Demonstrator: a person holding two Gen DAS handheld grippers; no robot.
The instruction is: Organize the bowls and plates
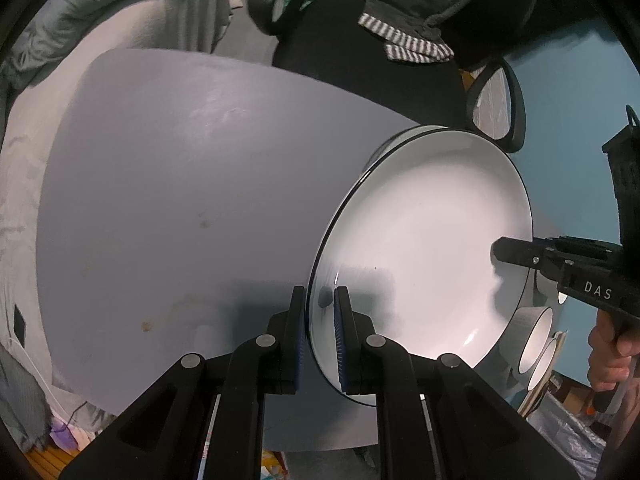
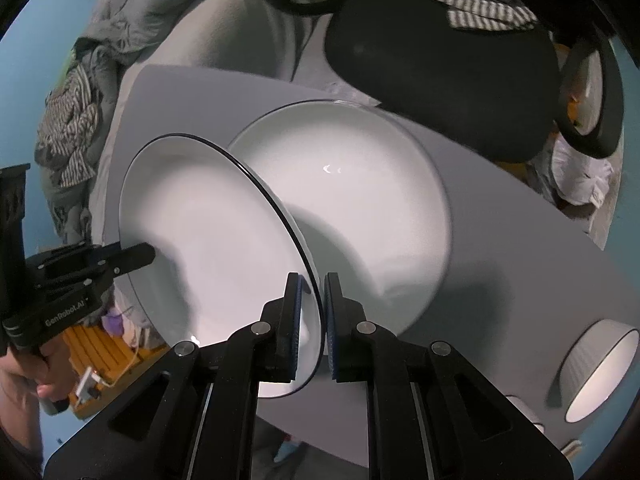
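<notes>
A white plate with a thin black rim [image 1: 420, 240] hangs tilted above the grey table [image 1: 180, 160], held at opposite edges. My left gripper [image 1: 320, 294] is shut on its near rim, blue pads on both faces. My right gripper [image 2: 312, 280] is shut on the other rim of the same plate [image 2: 208, 232]. Each wrist view also shows the other gripper across the plate: the right gripper [image 1: 498, 250], the left gripper [image 2: 150, 254]. A second, larger white plate [image 2: 360, 200] lies flat on the table, partly covered by the held one.
A grey-sided bowl with a white inside [image 2: 600, 372] stands near the table's right edge; two such bowls [image 1: 536, 336] show past the plate. A black chair seat [image 2: 440, 80] sits beyond the table, and grey bedding [image 1: 100, 8] lies at the left.
</notes>
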